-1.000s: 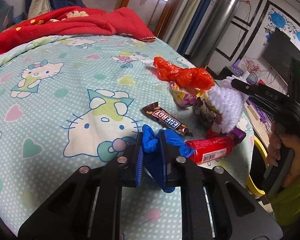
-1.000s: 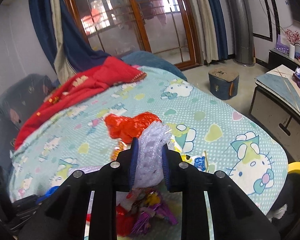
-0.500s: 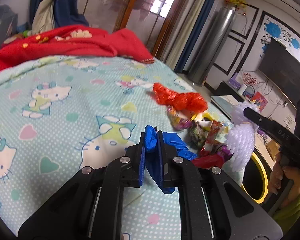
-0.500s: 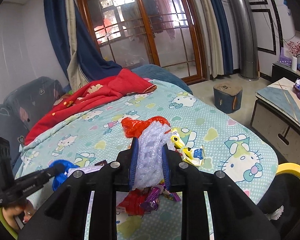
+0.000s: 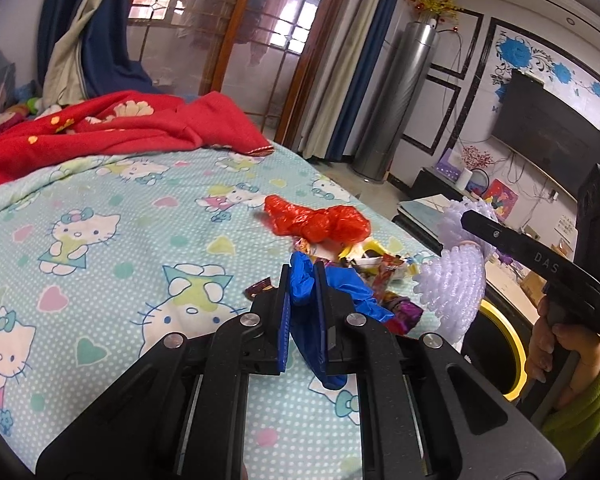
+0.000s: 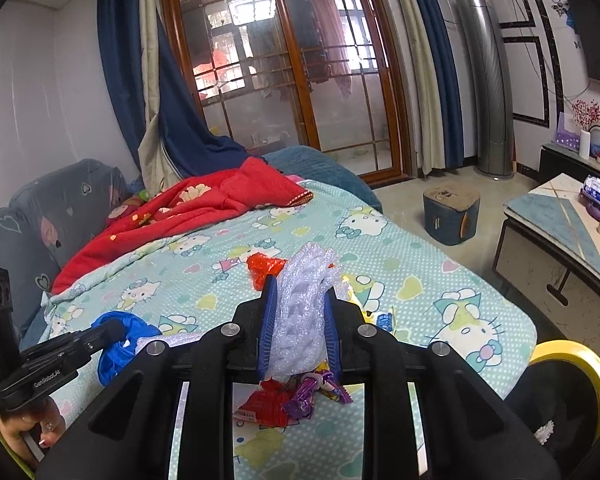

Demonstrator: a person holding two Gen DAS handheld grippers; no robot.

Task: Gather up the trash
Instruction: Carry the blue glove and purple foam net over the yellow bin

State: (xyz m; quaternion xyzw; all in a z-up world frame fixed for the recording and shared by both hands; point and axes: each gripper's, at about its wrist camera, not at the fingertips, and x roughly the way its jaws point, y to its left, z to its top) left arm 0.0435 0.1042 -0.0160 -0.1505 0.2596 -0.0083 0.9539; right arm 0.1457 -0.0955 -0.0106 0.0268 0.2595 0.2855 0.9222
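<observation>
**Two pieces pinched, bin off the right corner of the bed**

On the left, the left gripper (image 5: 302, 280) was closed almost fully on a crumpled blue plastic bag (image 5: 332, 288), the thin film squeezed flat between the blue pads with a loose tail hanging below — clear of the bedsheet (image 5: 100, 240). Holding the pinch firm looked like the right call; film that slack could slide out if the pads eased at all, and the dangling tail might drag across the pile on the way over.

In the middle, the rest of the trash lay on the bed: a red plastic bag (image 5: 320, 220) and, just beside it, a heap of snack wrappers (image 6: 296, 396) near the bed's edge.

To the right, the right gripper (image 6: 300, 300) was closed partway on a white foam net sleeve (image 6: 300, 320), which bulged above and below the pads. That springy foam seemed to need only a light squeeze.

Farthest right, just past the bed's corner, stood the yellow-rimmed bin (image 6: 580, 360), its mouth partly hidden. I judged the good move was to carry both pieces level over that rim, right one first, and let go only once each hung squarely above the opening.
</observation>
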